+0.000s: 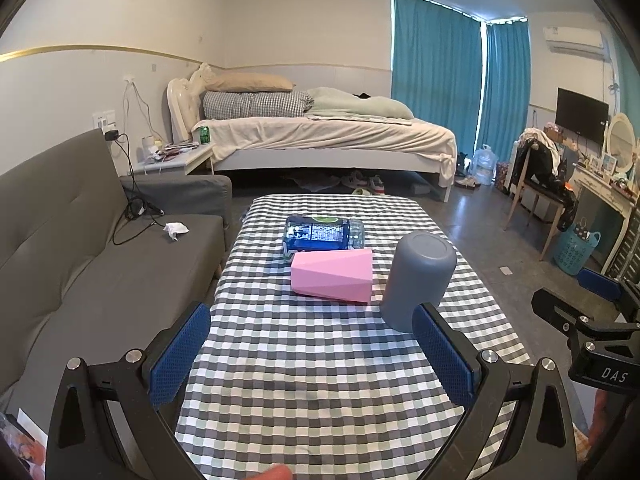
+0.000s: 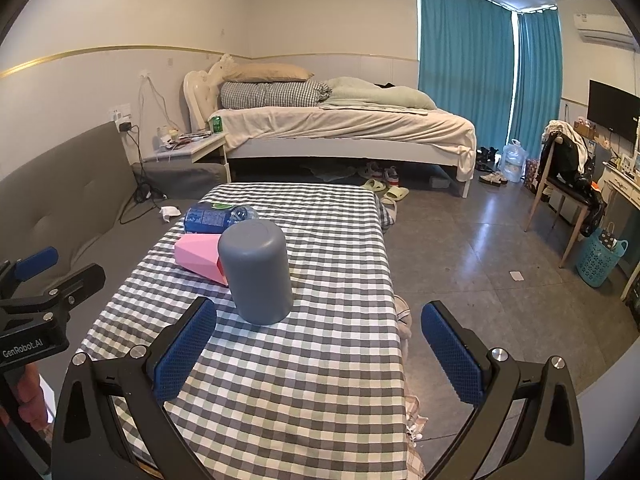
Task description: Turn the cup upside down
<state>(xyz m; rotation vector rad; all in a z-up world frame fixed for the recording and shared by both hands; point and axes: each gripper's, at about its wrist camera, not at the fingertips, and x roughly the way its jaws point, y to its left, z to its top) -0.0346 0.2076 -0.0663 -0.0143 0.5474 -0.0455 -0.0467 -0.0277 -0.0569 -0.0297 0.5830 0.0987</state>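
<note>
From the left wrist, the left gripper [image 1: 312, 356] gapes empty with the grey cup [image 1: 418, 280] standing base-up just off its right finger, and from the right wrist the right gripper [image 2: 318, 356], equally spread, has the cup [image 2: 256, 272] close ahead, left of centre, axis vertical.

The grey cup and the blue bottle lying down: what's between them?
The pink cup lies on its side between the grey cup and the blue bottle; the left wrist view shows it best.
</note>
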